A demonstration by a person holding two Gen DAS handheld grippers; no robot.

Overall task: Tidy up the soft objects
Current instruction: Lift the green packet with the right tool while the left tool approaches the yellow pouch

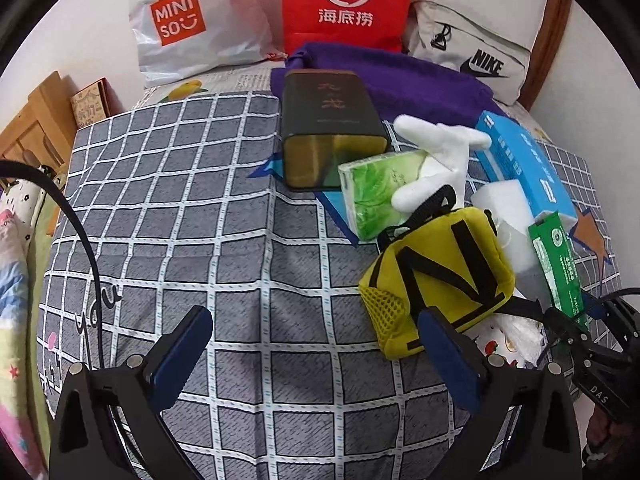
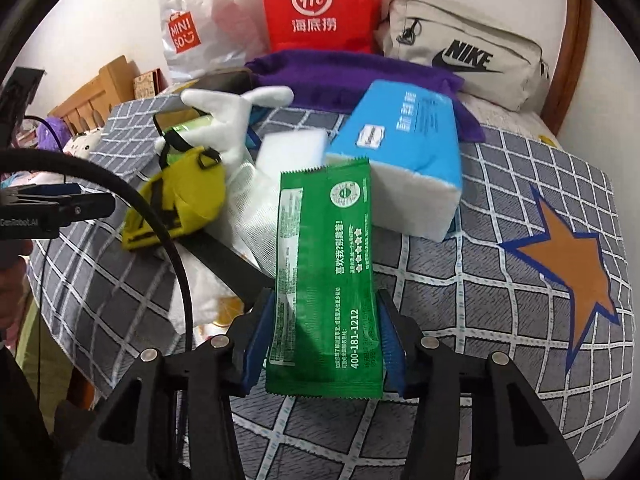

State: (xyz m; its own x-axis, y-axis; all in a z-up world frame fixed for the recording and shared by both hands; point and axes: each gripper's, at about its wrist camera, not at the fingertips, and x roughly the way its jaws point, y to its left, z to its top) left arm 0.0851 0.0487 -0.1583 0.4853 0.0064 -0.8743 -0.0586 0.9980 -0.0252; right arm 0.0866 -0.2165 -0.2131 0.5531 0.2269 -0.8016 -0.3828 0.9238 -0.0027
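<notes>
My right gripper (image 2: 326, 312) is shut on a green wet-wipe packet (image 2: 326, 276), its blue pads pressing both long edges. The packet (image 1: 556, 264) stands tilted over the pile in the left wrist view. My left gripper (image 1: 316, 328) is open above the checked bedspread, with nothing between its fingers; its right finger (image 1: 444, 344) sits just in front of a small yellow pouch (image 1: 440, 276). Behind the pouch lie a green tissue pack (image 1: 370, 192), a white plush toy (image 1: 436, 152), a white sponge (image 2: 292, 148) and a blue tissue pack (image 2: 400, 148).
A dark tin box (image 1: 328, 128) lies on the bed beyond the pile, with a purple cloth (image 1: 400, 80) behind it. Against the wall stand a Miniso bag (image 1: 188, 20), a red paper bag (image 1: 346, 4) and a grey Nike bag (image 1: 472, 48). Wooden furniture (image 1: 32, 128) is at left.
</notes>
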